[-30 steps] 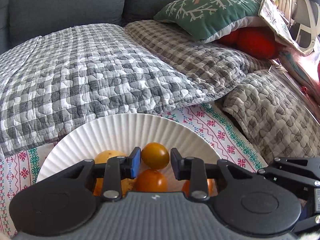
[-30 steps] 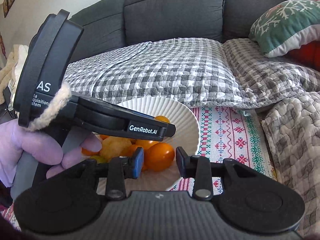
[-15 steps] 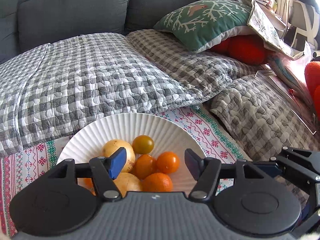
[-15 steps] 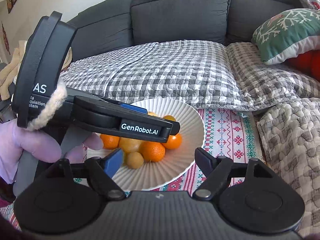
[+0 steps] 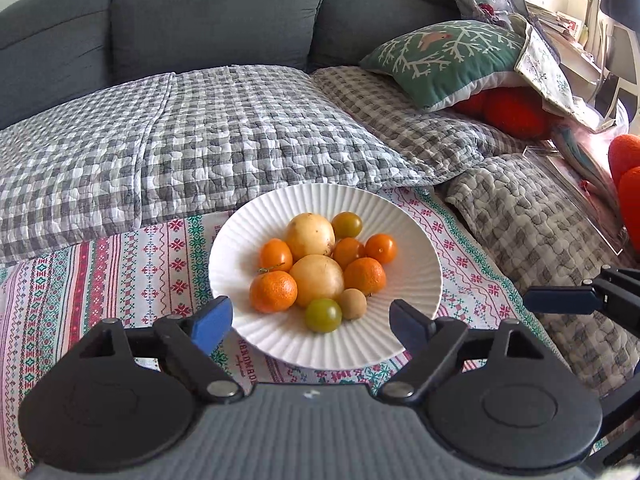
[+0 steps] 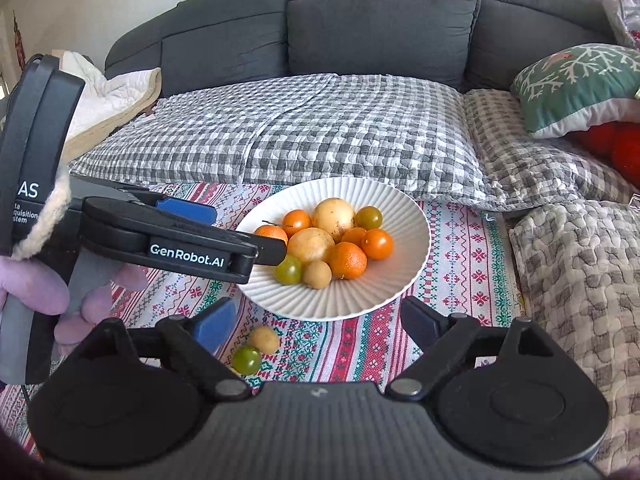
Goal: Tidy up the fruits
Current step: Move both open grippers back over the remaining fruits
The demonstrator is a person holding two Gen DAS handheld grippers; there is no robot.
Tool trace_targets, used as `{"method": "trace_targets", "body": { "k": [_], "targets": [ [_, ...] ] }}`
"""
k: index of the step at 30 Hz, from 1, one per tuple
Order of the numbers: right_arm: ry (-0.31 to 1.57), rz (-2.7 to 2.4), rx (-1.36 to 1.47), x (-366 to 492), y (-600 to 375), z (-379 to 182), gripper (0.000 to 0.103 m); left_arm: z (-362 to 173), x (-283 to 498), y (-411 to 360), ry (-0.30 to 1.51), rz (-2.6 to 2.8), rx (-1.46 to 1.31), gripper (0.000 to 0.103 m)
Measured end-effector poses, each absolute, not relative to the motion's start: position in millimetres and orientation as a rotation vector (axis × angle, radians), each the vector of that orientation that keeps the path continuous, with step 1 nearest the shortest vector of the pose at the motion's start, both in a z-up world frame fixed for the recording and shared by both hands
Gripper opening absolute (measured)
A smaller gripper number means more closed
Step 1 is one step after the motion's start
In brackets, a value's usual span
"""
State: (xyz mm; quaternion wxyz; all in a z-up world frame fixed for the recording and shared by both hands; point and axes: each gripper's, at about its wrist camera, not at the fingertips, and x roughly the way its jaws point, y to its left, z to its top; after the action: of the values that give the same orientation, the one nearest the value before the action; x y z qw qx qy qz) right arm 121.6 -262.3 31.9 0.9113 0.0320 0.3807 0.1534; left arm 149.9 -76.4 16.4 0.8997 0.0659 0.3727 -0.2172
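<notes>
- Left wrist view: my left gripper [image 5: 311, 322] has its jaws spread wide and holds nothing; the blue-padded fingertips [image 5: 212, 322] frame the near rim of the plate.
- The plate [image 5: 416, 280] is white, round and finely ribbed, and sits on an embroidered cloth [image 5: 120, 272] with red and green cross-stitch bands.
- On the plate the fruits are heaped touching one another: two large pale-yellow round fruits [image 5: 316, 280], a dimpled mandarin [image 5: 273, 291], smooth orange tomatoes [image 5: 381, 248], a glossy green tomato [image 5: 323, 314] and a small tan matte fruit [image 5: 353, 304].
- Behind lie a puffy grey-and-white checked quilt [image 5: 200, 140] and a dark grey sofa [image 5: 216, 12]; a green cushion [image 5: 448, 60] with a white branch pattern rests to the right.
- Right wrist view: my right gripper [image 6: 316, 322] also has its jaws spread apart and holds nothing, hovering near the plate [image 6: 408, 208].
- The left gripper [image 6: 176, 240] crosses in from the left, a black body lettered "GenRobot.AI", held by my hand in a lilac glove [image 6: 36, 292]; its tip overlaps the plate's left edge.
- Two fruits lie off the plate on the cloth [image 6: 460, 264], touching: a loose tan fruit [image 6: 264, 339] and a loose green tomato [image 6: 246, 359], just inside my blue-padded jaw.
</notes>
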Motion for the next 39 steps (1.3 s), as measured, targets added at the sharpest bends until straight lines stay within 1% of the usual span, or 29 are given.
{"method": "trace_targets", "body": {
  "k": [3,7,9,12,26,32,39],
  "targets": [
    [0.789,0.316,0.065,113,-256,34,0.09,17,136,-59,0.77,-0.431,0.119,0.088],
    [0.793,0.313,0.052,102,-246,34,0.093,14,119,-40,0.783,-0.409,0.131,0.09],
    [0.793,0.311,0.054,96,-242,34,0.095,14,112,-32,0.788,-0.394,0.129,0.094],
    [0.797,0.312,0.062,90,-237,34,0.097,13,102,-17,0.798,-0.372,0.111,0.097],
    [0.778,0.287,0.057,75,-228,19,0.102,-10,68,12,0.83,-0.361,0.122,0.097],
    [0.8,0.273,-0.014,70,-225,9,0.102,-15,56,20,0.813,-0.386,0.17,0.097],
    [0.812,0.25,-0.069,63,-224,-5,0.103,-34,41,22,0.816,-0.412,0.231,0.097]
  ]
}}
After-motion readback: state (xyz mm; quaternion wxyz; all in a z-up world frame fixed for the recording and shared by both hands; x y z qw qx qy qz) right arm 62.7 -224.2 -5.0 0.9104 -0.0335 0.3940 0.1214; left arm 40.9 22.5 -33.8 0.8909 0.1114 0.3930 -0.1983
